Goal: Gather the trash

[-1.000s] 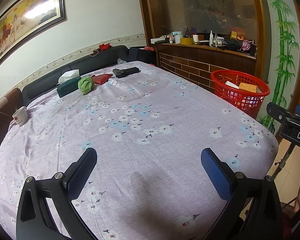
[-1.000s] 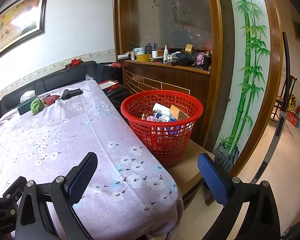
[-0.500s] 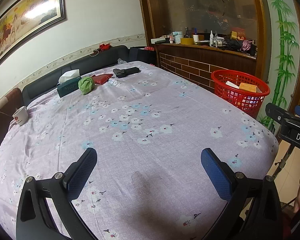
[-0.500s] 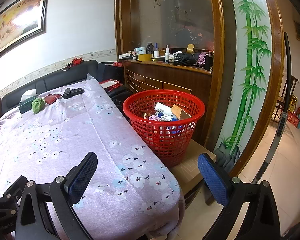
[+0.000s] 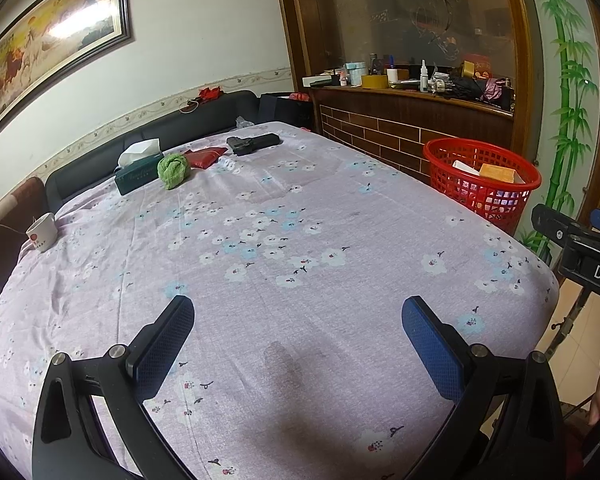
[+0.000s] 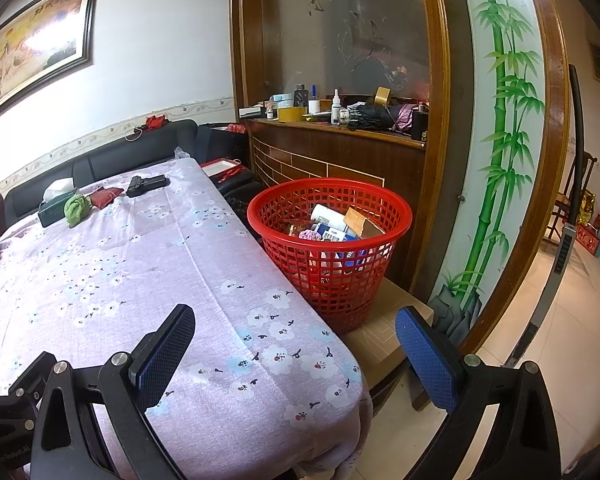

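While we scan the left wrist view from the left edge, we find a white cup (image 5: 42, 231) on the floral tablecloth (image 5: 284, 240), then in the upper left a dark green tissue box (image 5: 137, 171), a crumpled green cloth (image 5: 173, 170) touching it, a red pouch (image 5: 205, 157) and a black object (image 5: 253, 143) further right. Our left gripper (image 5: 298, 322) sits low in the frame above bare cloth, its blue pads spread wide with nothing between them. At the right edge stands the red mesh basket (image 5: 485, 188), beside the table.

Turning to the right wrist view, we see the same cluster in the left middle, with the green cloth (image 6: 76, 209) just beside the tissue box (image 6: 54, 207). Our right gripper (image 6: 296, 330) hangs over the table's corner, fingers wide apart and empty. Right of centre, the basket (image 6: 332, 276) rests on a low tan stand (image 6: 384, 336) and holds a white bottle (image 6: 329, 217), a brown box (image 6: 359, 221) and other wrappers. A bamboo mural (image 6: 496, 128) fills the panel further right.
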Demonstrator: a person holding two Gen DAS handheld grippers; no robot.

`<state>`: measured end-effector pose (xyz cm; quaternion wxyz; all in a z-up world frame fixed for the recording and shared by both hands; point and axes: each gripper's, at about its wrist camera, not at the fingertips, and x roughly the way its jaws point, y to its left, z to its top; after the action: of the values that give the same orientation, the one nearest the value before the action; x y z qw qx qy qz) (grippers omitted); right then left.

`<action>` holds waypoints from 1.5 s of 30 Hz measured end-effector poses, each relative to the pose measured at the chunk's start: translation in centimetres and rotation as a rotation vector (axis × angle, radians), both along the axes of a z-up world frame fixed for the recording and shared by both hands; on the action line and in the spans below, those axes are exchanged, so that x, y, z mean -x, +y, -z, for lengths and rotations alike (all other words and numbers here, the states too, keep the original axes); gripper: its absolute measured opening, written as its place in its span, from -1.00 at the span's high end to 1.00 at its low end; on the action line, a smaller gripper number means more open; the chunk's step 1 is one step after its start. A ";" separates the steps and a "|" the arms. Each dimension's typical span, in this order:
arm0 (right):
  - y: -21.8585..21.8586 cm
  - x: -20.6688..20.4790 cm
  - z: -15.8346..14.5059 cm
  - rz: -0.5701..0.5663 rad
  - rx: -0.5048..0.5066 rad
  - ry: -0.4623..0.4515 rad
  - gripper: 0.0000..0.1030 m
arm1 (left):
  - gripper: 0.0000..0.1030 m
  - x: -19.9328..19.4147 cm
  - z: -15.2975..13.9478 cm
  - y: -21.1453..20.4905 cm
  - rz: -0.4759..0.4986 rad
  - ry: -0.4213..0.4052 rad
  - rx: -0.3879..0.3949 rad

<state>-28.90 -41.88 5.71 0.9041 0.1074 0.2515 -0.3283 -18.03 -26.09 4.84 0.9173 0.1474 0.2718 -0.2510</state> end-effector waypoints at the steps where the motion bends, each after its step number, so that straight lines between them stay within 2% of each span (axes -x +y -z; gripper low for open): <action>1: 0.0 0.0 0.0 0.000 0.000 -0.001 -0.98 | -1.00 0.0 0.0 0.0 0.001 0.000 0.000; 19: 0.0 -0.4 0.0 -0.011 -0.004 0.006 -0.98 | -1.00 0.0 0.2 0.2 -0.002 0.002 0.001; 24: 0.6 -2.1 -0.2 -0.061 -0.005 0.016 -0.99 | -1.00 -1.0 0.2 1.5 -0.038 0.015 0.009; 30: 3.8 -7.6 -0.4 -0.224 -0.019 0.075 -0.99 | -1.00 -4.6 0.4 7.0 -0.210 0.051 -0.011; 32: 5.7 -9.9 -0.1 -0.292 -0.024 0.112 -0.99 | -1.00 -6.5 1.0 9.7 -0.292 0.098 -0.030; 36: 9.6 -14.9 1.3 -0.443 -0.115 0.184 -0.99 | -1.00 -10.3 2.6 15.1 -0.432 0.215 -0.078; 39: 12.7 -18.2 2.2 -0.506 -0.128 0.242 -0.99 | -1.00 -12.1 3.5 18.1 -0.512 0.251 -0.121; 41: 14.3 -20.5 3.1 -0.548 -0.185 0.278 -0.99 | -1.00 -13.3 3.8 20.5 -0.540 0.301 -0.085; 45: 16.1 -23.3 4.6 -0.556 -0.210 0.337 -0.99 | -1.00 -15.0 4.2 23.5 -0.571 0.391 0.005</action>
<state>-5.60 -25.80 1.11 0.8888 0.0712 0.4495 -0.0547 -3.02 -2.56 0.64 0.8815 0.0123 0.4719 -0.0084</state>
